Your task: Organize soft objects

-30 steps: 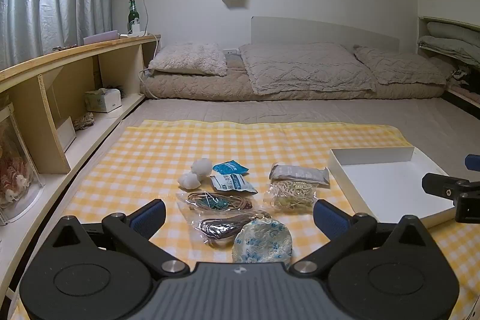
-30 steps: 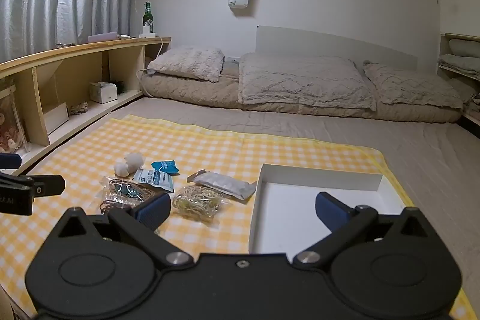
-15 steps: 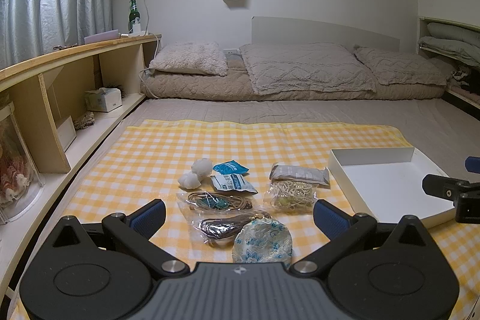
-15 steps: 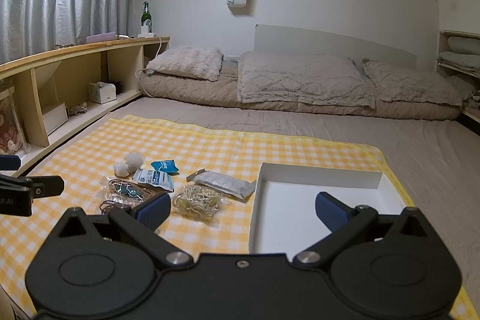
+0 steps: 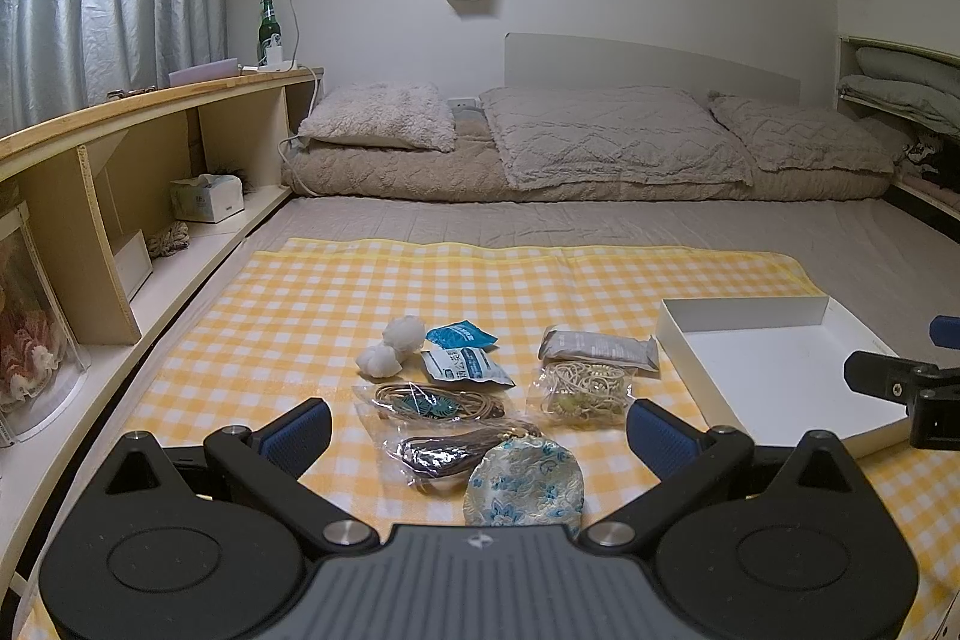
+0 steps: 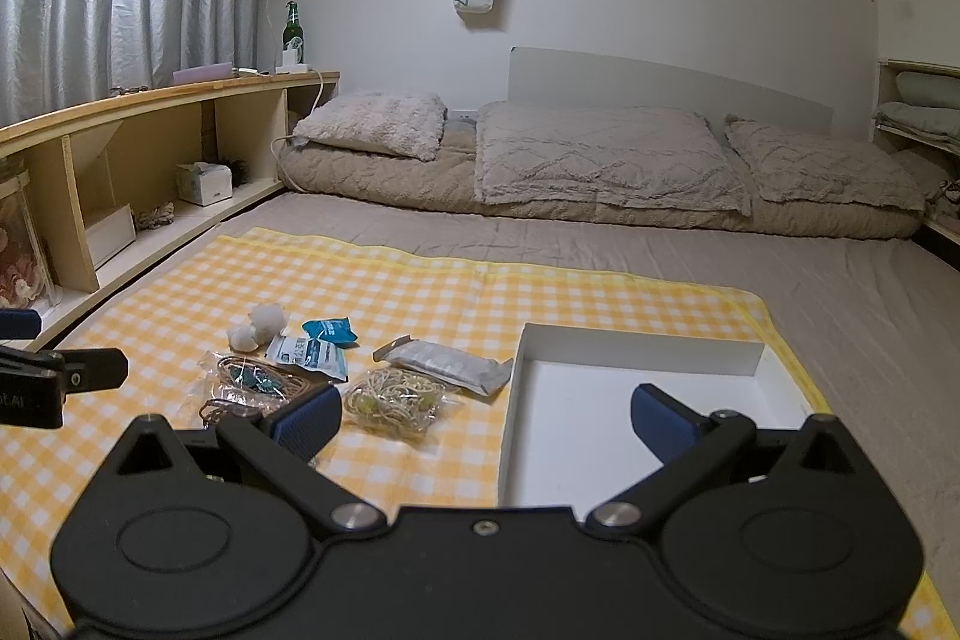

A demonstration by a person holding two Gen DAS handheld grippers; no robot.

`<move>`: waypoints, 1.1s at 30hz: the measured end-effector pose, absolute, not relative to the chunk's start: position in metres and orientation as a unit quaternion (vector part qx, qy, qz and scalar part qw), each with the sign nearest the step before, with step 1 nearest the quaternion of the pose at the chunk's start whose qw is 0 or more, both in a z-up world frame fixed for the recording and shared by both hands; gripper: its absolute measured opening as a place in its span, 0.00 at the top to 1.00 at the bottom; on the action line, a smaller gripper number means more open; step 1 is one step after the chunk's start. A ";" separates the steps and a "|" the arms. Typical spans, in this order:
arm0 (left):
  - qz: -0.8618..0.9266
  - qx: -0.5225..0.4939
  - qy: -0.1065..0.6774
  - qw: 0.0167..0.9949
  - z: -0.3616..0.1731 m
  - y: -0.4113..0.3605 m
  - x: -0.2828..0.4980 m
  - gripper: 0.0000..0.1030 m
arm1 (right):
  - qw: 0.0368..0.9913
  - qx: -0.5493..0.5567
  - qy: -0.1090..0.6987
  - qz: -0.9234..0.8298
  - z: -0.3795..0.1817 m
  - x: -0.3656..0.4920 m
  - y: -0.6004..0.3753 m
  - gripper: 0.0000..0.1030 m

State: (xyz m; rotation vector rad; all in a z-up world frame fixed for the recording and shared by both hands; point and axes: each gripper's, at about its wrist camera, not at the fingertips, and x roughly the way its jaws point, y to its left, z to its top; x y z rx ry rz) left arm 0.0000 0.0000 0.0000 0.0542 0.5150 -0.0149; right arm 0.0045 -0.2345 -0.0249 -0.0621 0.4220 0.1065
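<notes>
Several small soft items lie on a yellow checked cloth (image 5: 300,316): white cotton balls (image 5: 390,349), blue packets (image 5: 462,337), a grey packet (image 5: 594,347), a bag of rubber bands (image 5: 582,391), two clear bags of cords (image 5: 429,403) and a round floral pouch (image 5: 525,481). An empty white tray (image 5: 780,376) (image 6: 600,412) sits to their right. My left gripper (image 5: 477,436) hovers open over the pouch and cords. My right gripper (image 6: 486,415) is open too, above the tray's left wall, with the rubber-band bag (image 6: 396,400) just ahead of its left finger.
A wooden shelf unit (image 5: 120,196) with a tissue box (image 5: 207,199) runs along the left. Pillows and folded bedding (image 5: 600,142) lie at the far end of the mattress. A green bottle (image 5: 269,31) stands on the shelf top.
</notes>
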 end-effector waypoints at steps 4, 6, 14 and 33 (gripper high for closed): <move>-0.008 0.026 0.255 0.967 0.000 0.000 0.000 0.00 | 0.976 -0.031 0.209 0.052 -0.025 0.005 -0.234 0.00; -0.008 0.026 0.255 0.967 0.000 0.000 0.000 0.00 | 0.976 -0.031 0.209 0.053 -0.025 0.005 -0.234 0.00; -0.008 0.026 0.255 0.967 0.000 0.000 0.000 0.00 | 0.976 -0.031 0.210 0.053 -0.025 0.005 -0.234 0.00; -0.008 0.025 0.255 0.967 0.000 0.000 0.000 0.00 | 0.975 -0.034 0.213 0.055 -0.028 0.004 -0.231 0.00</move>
